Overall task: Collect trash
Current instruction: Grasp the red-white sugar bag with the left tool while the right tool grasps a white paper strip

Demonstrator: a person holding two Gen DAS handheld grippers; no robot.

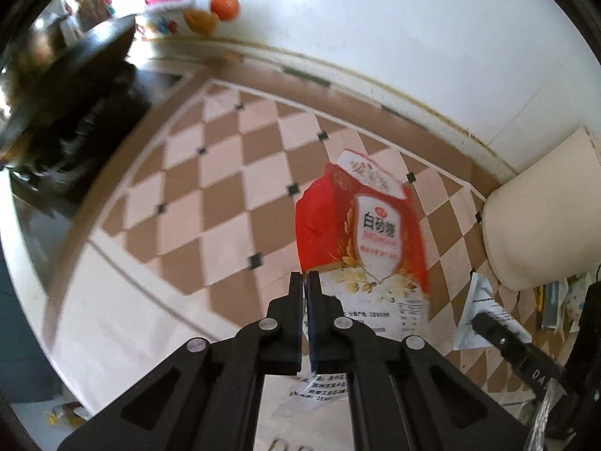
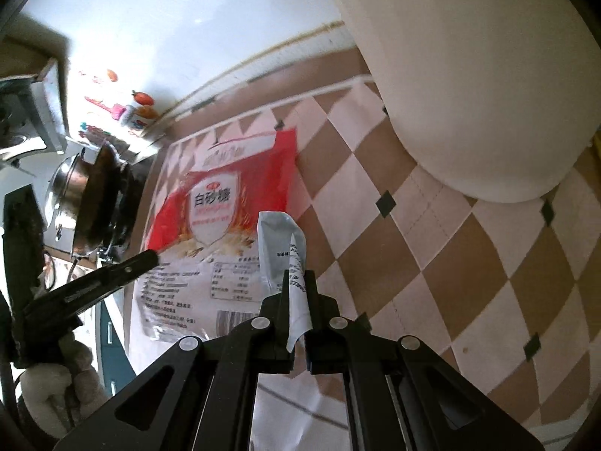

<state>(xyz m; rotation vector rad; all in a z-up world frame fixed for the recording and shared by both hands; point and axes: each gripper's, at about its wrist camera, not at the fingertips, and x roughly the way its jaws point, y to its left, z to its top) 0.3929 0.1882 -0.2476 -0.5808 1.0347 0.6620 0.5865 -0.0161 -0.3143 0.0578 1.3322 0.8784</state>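
Observation:
A large red and white sugar bag (image 1: 366, 240) is held up over the tiled counter; my left gripper (image 1: 304, 278) is shut on its lower left edge. The bag also shows in the right wrist view (image 2: 214, 206), with the left gripper (image 2: 150, 257) at its left side. My right gripper (image 2: 298, 276) is shut on a small silver-grey wrapper (image 2: 280, 248), which stands up between its fingers. In the left wrist view the wrapper (image 1: 479, 308) and the right gripper (image 1: 488, 323) are at the lower right.
A cream bin (image 1: 544, 210) stands at the right, close by in the right wrist view (image 2: 469, 75). A dark wok (image 1: 75, 86) and a steel pot (image 2: 71, 184) sit on the stove at the left. White wall behind the brown and white checkered counter (image 1: 225, 173).

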